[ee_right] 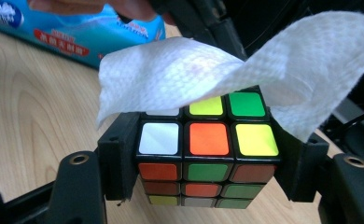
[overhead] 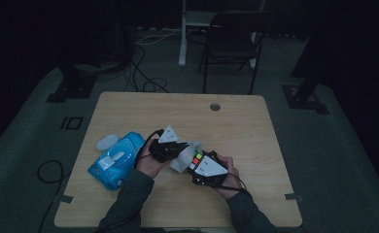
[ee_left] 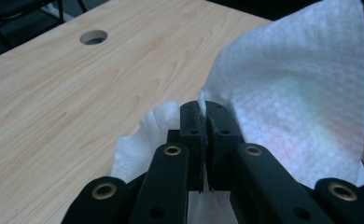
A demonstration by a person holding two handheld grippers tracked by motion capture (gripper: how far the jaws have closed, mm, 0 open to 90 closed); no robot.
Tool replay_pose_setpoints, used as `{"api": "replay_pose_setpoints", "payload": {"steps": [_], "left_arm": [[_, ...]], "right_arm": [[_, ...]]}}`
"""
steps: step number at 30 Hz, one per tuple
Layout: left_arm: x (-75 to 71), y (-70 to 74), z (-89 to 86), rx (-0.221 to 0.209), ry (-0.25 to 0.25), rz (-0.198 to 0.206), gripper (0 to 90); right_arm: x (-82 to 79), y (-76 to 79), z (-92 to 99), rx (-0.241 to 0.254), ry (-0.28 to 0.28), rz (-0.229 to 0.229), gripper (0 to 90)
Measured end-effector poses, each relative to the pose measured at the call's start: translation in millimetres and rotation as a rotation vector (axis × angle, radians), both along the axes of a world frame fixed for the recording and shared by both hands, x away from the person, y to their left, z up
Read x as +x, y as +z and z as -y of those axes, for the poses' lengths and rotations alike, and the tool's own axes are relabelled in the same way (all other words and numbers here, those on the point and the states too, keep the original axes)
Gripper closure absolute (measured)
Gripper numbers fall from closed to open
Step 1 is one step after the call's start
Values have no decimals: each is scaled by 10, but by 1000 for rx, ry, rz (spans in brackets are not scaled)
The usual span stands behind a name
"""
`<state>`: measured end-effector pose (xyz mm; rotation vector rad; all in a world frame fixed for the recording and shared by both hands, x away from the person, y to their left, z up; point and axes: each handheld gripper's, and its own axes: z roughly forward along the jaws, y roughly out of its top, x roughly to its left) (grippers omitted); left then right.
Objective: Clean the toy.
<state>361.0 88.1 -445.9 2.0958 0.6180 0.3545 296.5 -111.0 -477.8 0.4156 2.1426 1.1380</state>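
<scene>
My right gripper (ee_right: 208, 154) is shut on a scrambled puzzle cube (ee_right: 208, 140), its jaws pressing the cube's left and right sides just above the table. A white tissue (ee_right: 194, 70) lies draped over the far part of the cube's top face. My left gripper (ee_left: 203, 116) is shut on that tissue (ee_left: 292, 93), pinching an edge of it between its black jaws. In the high view the left gripper (overhead: 178, 148) and right gripper (overhead: 197, 162) meet near the table's middle, with the tissue (overhead: 181, 162) and the cube (overhead: 196, 159) between them.
A blue tissue pack (overhead: 115, 160) lies at the table's left, with a white object (overhead: 107, 141) beside it. The wooden table (overhead: 226, 121) has a round cable hole (overhead: 215, 107) at the back. A chair (overhead: 231, 43) stands beyond the table.
</scene>
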Motion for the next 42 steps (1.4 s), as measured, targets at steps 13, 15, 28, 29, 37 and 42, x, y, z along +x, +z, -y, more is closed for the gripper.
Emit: {"api": "replay_pose_setpoints", "payload": {"steps": [13,15,28,29,37,42], "left_arm": [[-24,-72,17,-1,0,-10,877],[-16,-88,20,2,-3,-15,877],[24,-183,49,46,-12,-42,877],[23,-178,49,44,-12,-42,877],[7,-88,23,-2,-10,-23,877],[4,-60,2,-25,-9,-18,877]], "right_arm": [[121,61,192,186,-5,-137,341],[123,64,197,188,-4,-140,341],[128,88,221,220,15,-156,341],[129,89,223,221,16,-159,341],[136,70,215,205,16,-161,341],[131,59,194,200,21,-162,341]]}}
